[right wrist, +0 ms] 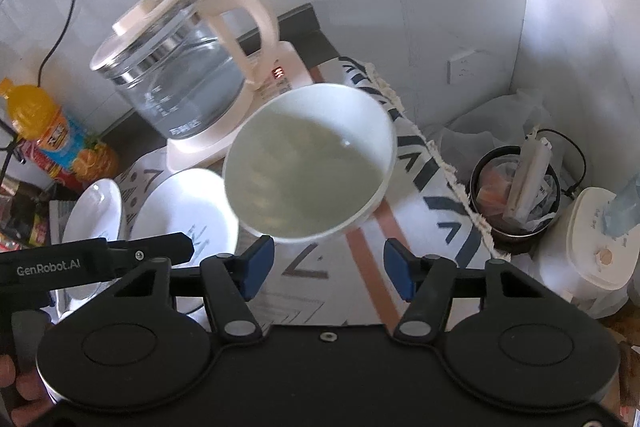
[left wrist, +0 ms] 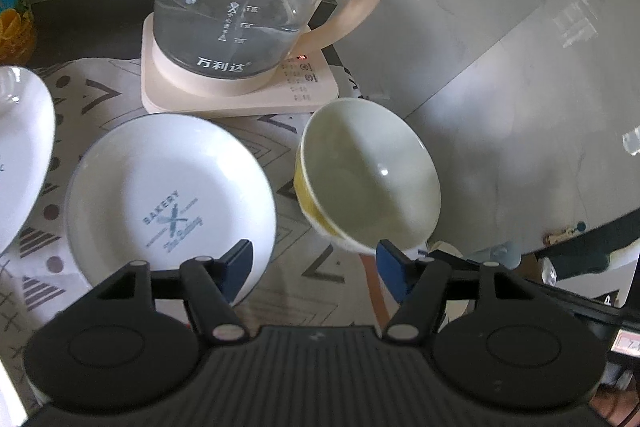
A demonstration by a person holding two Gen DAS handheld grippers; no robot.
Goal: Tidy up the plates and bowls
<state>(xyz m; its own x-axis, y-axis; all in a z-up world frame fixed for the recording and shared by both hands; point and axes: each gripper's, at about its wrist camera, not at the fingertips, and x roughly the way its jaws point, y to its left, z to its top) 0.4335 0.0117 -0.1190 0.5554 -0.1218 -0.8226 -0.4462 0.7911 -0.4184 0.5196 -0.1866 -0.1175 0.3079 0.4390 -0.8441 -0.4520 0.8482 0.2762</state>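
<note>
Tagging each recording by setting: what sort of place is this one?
Probably a home kitchen or dining corner: a glass kettle on its base, plates and a bowl on a patterned tablecloth, a juice bottle by the wall.

plate (left wrist: 168, 195): "BAKERY" over crossed utensils, with a script line below, perhaps "Fine Baking" | kettle (left wrist: 240, 7): white "万利达" near its base, fill marks too small to read | kettle base (left wrist: 308, 87): red lit digits, unreadable | left gripper (right wrist: 96, 259): "GenRobot.AI" | bottle (right wrist: 52, 131): label blurred
</note>
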